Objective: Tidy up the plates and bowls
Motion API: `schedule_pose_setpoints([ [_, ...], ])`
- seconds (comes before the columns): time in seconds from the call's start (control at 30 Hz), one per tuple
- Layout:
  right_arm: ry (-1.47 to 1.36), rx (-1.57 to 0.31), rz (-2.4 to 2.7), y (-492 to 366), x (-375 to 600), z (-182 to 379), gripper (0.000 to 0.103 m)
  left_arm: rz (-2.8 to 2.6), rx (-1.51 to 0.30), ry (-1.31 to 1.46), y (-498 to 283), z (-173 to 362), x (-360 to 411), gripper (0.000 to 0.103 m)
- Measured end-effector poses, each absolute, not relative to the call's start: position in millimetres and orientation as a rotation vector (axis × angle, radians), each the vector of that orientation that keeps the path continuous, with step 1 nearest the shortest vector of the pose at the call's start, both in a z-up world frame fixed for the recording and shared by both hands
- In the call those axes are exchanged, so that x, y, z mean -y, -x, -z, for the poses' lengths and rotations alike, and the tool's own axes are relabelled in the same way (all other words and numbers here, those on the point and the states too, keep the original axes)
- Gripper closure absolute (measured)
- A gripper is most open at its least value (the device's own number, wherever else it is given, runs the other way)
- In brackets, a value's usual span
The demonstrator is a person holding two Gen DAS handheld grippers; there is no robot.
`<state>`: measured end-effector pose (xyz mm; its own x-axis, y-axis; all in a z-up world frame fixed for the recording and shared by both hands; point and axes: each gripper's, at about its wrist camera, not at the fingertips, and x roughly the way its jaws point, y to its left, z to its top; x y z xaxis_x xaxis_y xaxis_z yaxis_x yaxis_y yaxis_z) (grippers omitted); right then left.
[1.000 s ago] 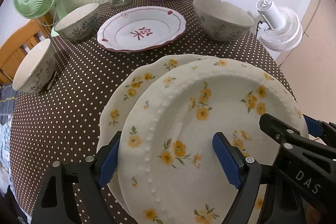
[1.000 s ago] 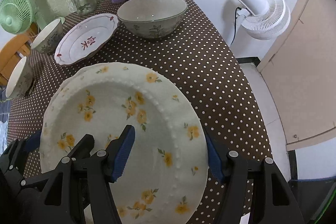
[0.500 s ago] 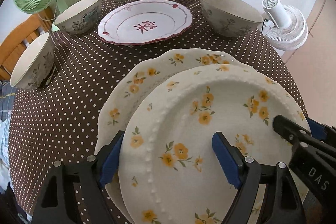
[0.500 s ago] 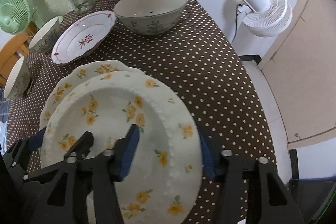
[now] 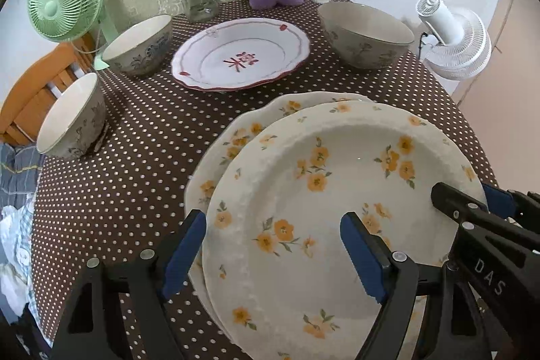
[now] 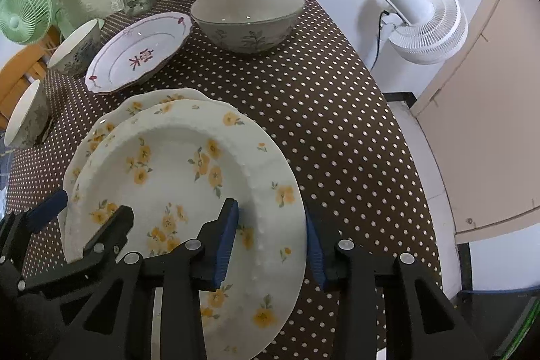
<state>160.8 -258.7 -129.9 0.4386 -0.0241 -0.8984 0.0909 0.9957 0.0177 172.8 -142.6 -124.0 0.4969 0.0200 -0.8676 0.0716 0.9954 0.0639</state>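
A: So, where do the grippers stand?

B: The left gripper (image 5: 273, 245) is spread wide across the near left rim of the upper plate (image 5: 337, 191); one blue pad (image 5: 185, 245) hangs outside the rim, the other sits over the plate's well. I can't tell whether either pad touches the china. The right gripper (image 6: 270, 242) straddles the near right rim of the same plate, one pad (image 6: 226, 242) over the well and one outside the edge. Its jaws look parted too, not clamped, though contact is hard to read.

A: And the plate itself?

B: It lies directly ahead of both grippers, overlapping the lower plate (image 5: 243, 130) of the same yellow-flower pattern. The upper one sits offset toward the grippers and to the right, so the lower plate's far left rim shows beyond it. Whether it rests fully on the lower plate I can't tell.

A: What does the next move turn on?

B: That offset, I'd judge. Squaring the stack means nudging the upper plate away and leftward. Both grippers are equally near.

A: Beyond that?

B: Past the stack on the desk (image 6: 320, 123), the red-rimmed plate (image 5: 241, 54), with the big bowl (image 5: 366, 36) to its right and two smaller bowls (image 5: 138, 44) (image 5: 71, 120) to its left.
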Motion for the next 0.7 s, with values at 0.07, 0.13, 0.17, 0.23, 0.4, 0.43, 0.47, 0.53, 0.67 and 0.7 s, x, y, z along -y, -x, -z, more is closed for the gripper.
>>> schedule_pose_setpoints([
  [0.07, -0.065, -1.112, 0.066, -163, 257, 131, 0.061, 0.024, -1.057, -0.088, -175, 125, 139, 0.020],
  [0.13, -0.064, -1.110, 0.061, -167, 254, 132, 0.061, 0.019, -1.060, -0.086, -178, 126, 137, 0.020],
  [0.17, -0.064, -1.109, 0.060, -169, 253, 133, 0.060, 0.020, -1.059, -0.087, -178, 126, 137, 0.020],
  [0.23, -0.063, -1.108, 0.056, -173, 251, 134, 0.060, 0.033, -1.052, -0.091, -180, 125, 139, 0.020],
  [0.4, -0.051, -1.104, 0.058, -181, 248, 135, 0.058, 0.052, -1.042, -0.107, -185, 125, 145, 0.020],
  [0.43, -0.049, -1.105, 0.059, -182, 247, 136, 0.058, 0.052, -1.042, -0.109, -186, 125, 145, 0.019],
  [0.47, -0.050, -1.106, 0.060, -182, 247, 136, 0.057, 0.052, -1.040, -0.110, -187, 126, 144, 0.019],
  [0.53, -0.055, -1.112, 0.062, -183, 248, 138, 0.056, 0.058, -1.040, -0.110, -187, 125, 144, 0.019],
  [0.67, -0.059, -1.129, 0.066, -186, 247, 140, 0.054, 0.077, -1.046, -0.100, -187, 124, 141, 0.018],
  [0.7, -0.056, -1.130, 0.068, -187, 247, 139, 0.053, 0.080, -1.044, -0.094, -186, 123, 139, 0.016],
])
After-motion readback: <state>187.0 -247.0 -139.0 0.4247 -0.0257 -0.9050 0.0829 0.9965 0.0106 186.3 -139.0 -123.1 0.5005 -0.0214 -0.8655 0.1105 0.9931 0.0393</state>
